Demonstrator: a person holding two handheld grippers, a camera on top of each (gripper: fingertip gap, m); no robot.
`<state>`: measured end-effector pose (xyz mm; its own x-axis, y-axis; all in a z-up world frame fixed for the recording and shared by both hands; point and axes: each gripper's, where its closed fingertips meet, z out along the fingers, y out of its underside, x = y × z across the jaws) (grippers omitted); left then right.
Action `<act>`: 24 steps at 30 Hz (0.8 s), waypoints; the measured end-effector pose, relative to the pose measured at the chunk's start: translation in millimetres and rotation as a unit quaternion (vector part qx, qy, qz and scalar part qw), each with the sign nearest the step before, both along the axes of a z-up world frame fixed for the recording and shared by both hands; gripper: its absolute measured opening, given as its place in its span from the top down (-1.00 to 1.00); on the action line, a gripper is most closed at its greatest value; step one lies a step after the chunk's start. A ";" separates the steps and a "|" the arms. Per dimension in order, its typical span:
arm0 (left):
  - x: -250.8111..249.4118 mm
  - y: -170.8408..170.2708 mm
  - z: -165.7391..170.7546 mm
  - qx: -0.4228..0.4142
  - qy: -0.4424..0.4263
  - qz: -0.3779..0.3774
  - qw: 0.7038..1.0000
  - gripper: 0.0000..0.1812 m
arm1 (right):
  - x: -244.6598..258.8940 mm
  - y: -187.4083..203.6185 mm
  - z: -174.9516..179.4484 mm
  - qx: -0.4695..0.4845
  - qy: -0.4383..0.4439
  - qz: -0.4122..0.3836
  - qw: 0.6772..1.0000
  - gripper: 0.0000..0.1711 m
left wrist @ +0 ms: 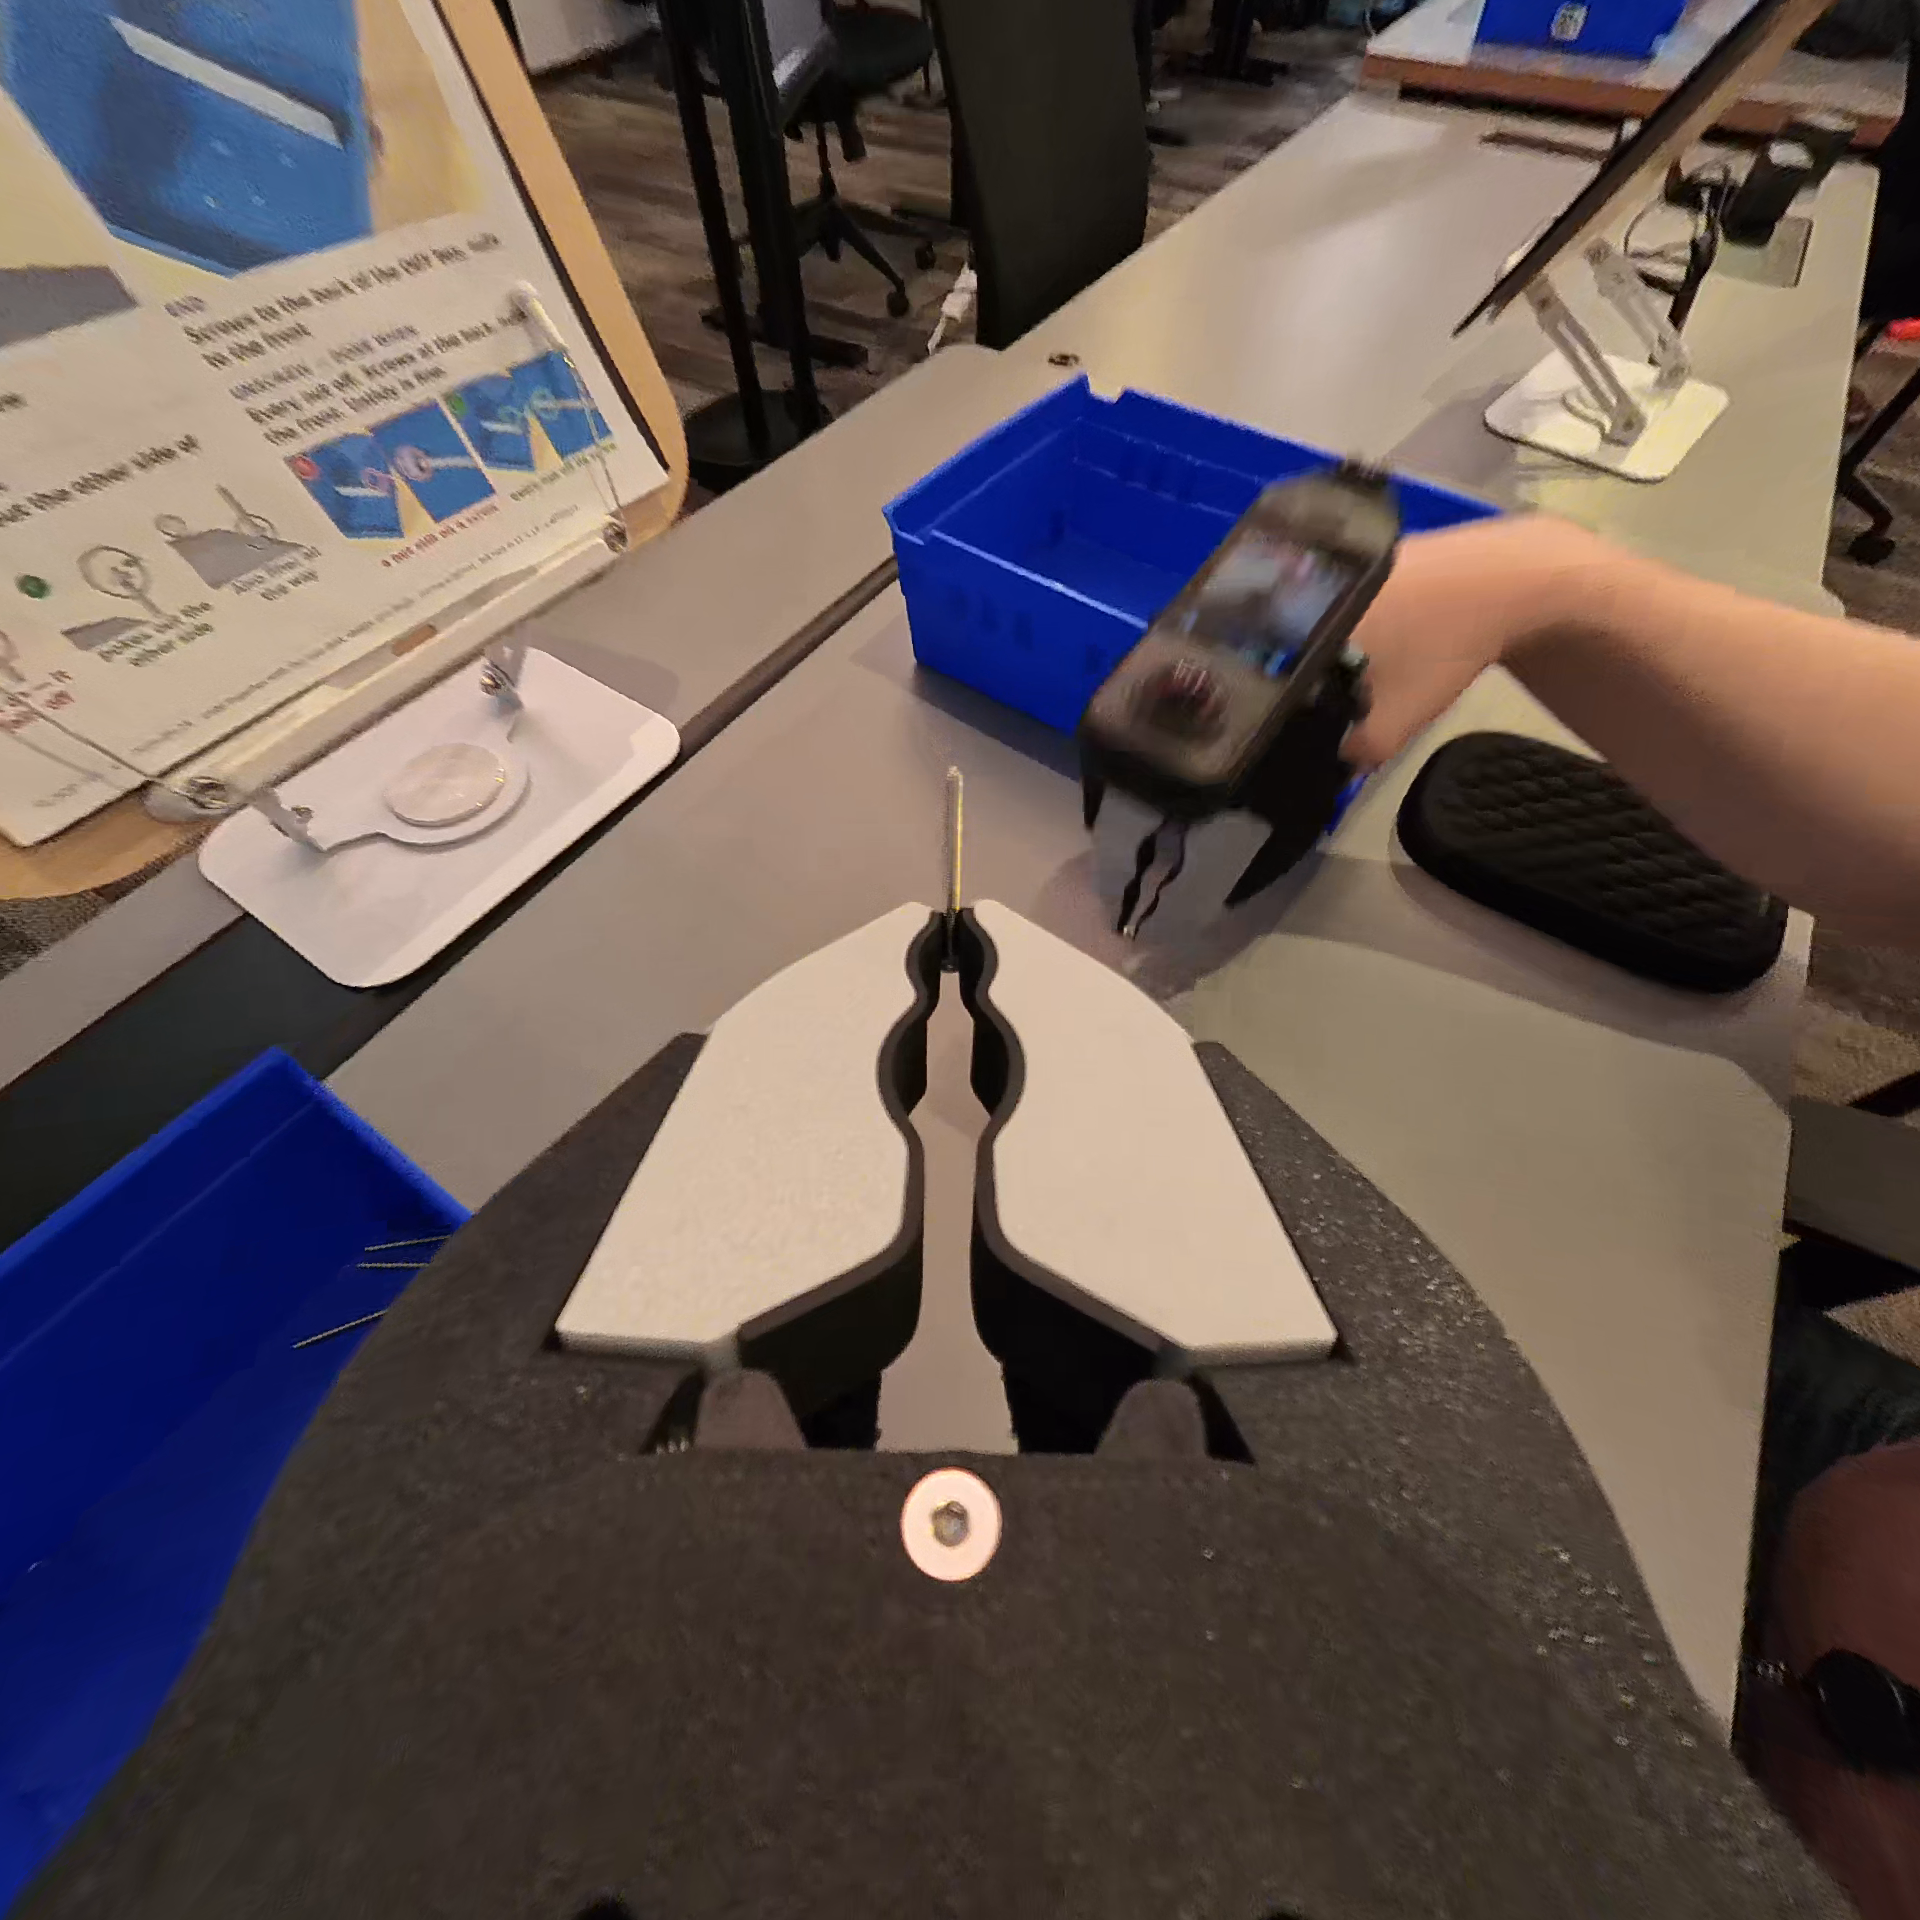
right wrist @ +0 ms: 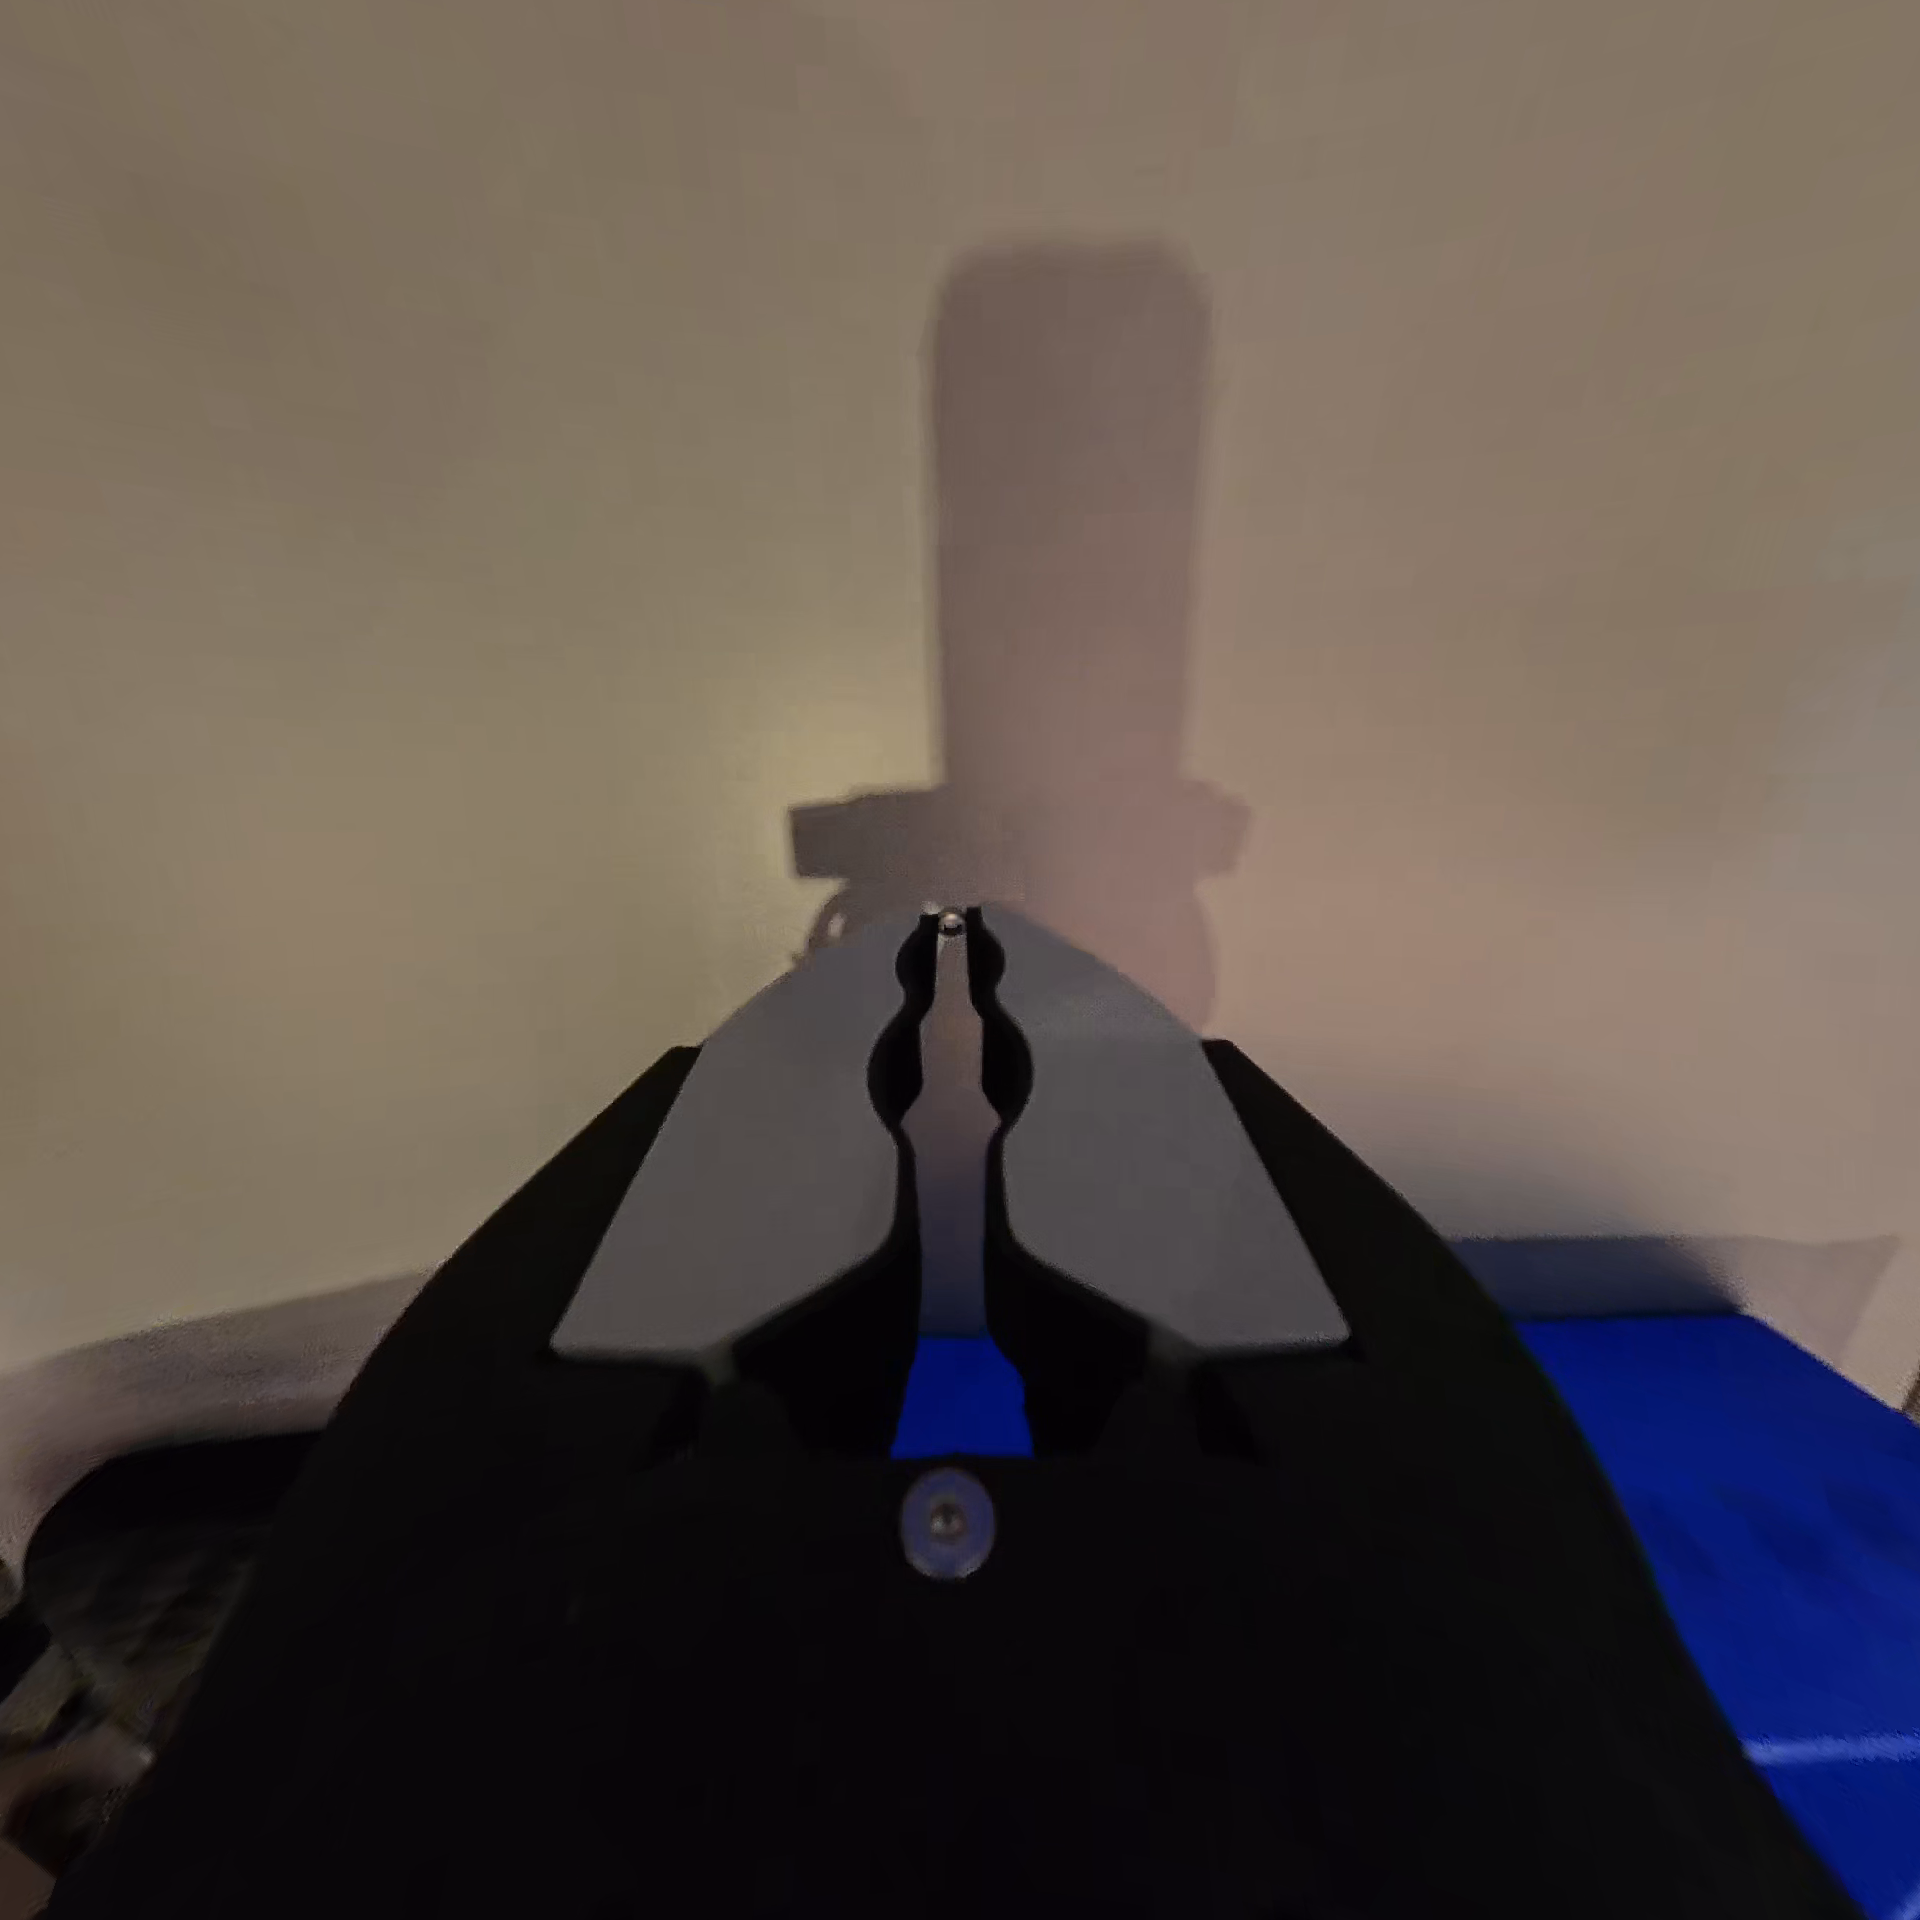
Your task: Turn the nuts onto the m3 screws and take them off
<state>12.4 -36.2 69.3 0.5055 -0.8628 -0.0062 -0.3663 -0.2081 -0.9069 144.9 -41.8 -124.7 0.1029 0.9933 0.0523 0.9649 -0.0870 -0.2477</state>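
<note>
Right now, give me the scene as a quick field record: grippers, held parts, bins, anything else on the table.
left gripper: shut on a long m3 screw, which sticks out past the fingertips
right gripper: shut on a small nut, low over the grey table, to the right of the screw
nut on screw: not yet, apart
far blue bin: behind the right gripper, contents not visible
near blue bin: at left, holds spare screws
other: black wrist pad, instruction sheet on a stand

The left gripper [left wrist: 951, 914] was clamped on a screw [left wrist: 954, 836] at its tips, while the right gripper [left wrist: 1138, 914] (blurred) pointed down near the desk, pinching a small nut [right wrist: 948, 918].
</note>
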 end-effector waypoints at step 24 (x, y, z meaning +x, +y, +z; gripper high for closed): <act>121.1 -14.9 -121.0 0.063 0.081 -0.153 0.983 0.98 | -10.0 -18.4 115.3 0.117 0.211 0.155 0.958 0.93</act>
<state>133.5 -51.1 -51.7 0.2069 -0.9614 -0.1814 -0.5353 0.0439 -0.8435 134.9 -60.2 -9.4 -0.1344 0.9456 0.2964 0.7450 0.2936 -0.5989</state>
